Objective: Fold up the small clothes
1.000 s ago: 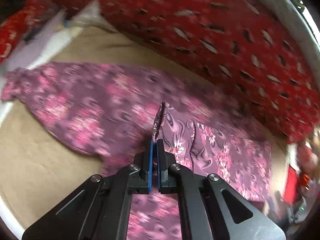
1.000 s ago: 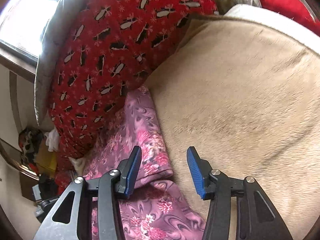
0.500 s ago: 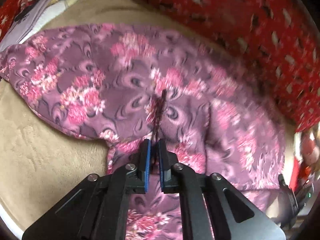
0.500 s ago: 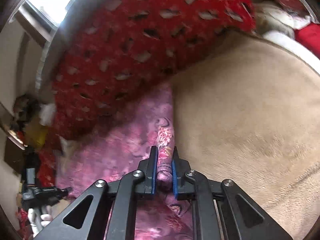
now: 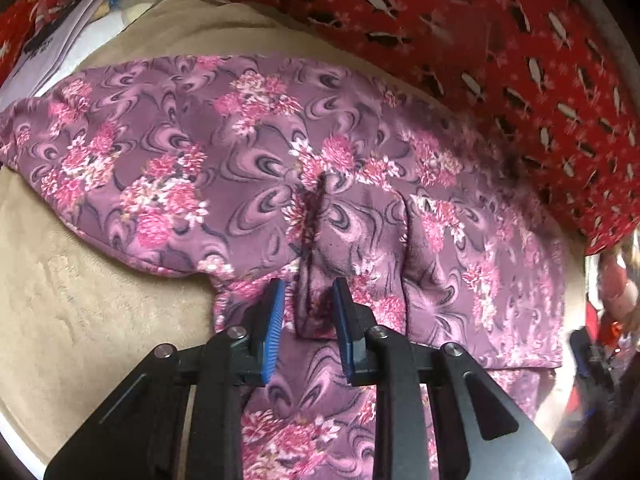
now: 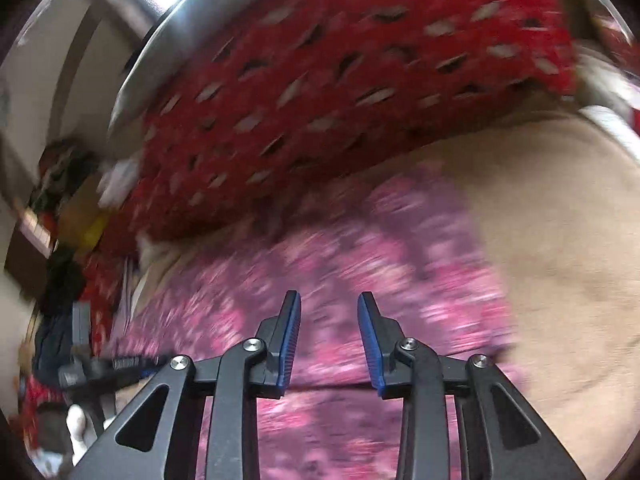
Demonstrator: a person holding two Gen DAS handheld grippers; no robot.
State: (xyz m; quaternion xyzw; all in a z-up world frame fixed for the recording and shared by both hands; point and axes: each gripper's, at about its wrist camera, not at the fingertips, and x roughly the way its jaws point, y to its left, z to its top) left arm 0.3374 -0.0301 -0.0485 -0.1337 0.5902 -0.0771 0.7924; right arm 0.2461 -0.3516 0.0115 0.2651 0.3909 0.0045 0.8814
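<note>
Step in hand: letting go after a fold of the purple flowered garment (image 5: pixel 248 152); by the look of it, one flap just laid over the body of the cloth.
Garment, place: spread on the beige blanket (image 5: pixel 80 312), far edge close under the red patterned cushion (image 5: pixel 500 48); one sleeve-like end stretched toward the left of the left wrist view.
Left hand-held gripper (image 5: pixel 308 312): jaws opening, tilted steeply down over the cloth; a raised pinch of fabric standing between the blue pads (image 5: pixel 274 320), no longer clearly squeezed.
Right hand-held gripper (image 6: pixel 328 332): jaws opening, nothing between them; flowered cloth only behind and below, badly blurred in the right wrist view.
Progress, judged: partly folded; a creased ridge and an overlapped panel visible near the middle, garment far from a compact packet.
Next move, judged: clearing the left pads off the ridge without dragging it, then picking a fresh edge, probably the long sleeve end, for another fold inward; needs a pinch of one layer only, so the flap below stays flat.
Risk, judged: soft cloth clinging to a ribbed pad and lifting the fold open.
Count: garments being folded, one; hand-held grippers, two; red cushions, one plainly seen; papers (image 5: pixel 60 36) at the far left corner, a small stack, number unclear.
</note>
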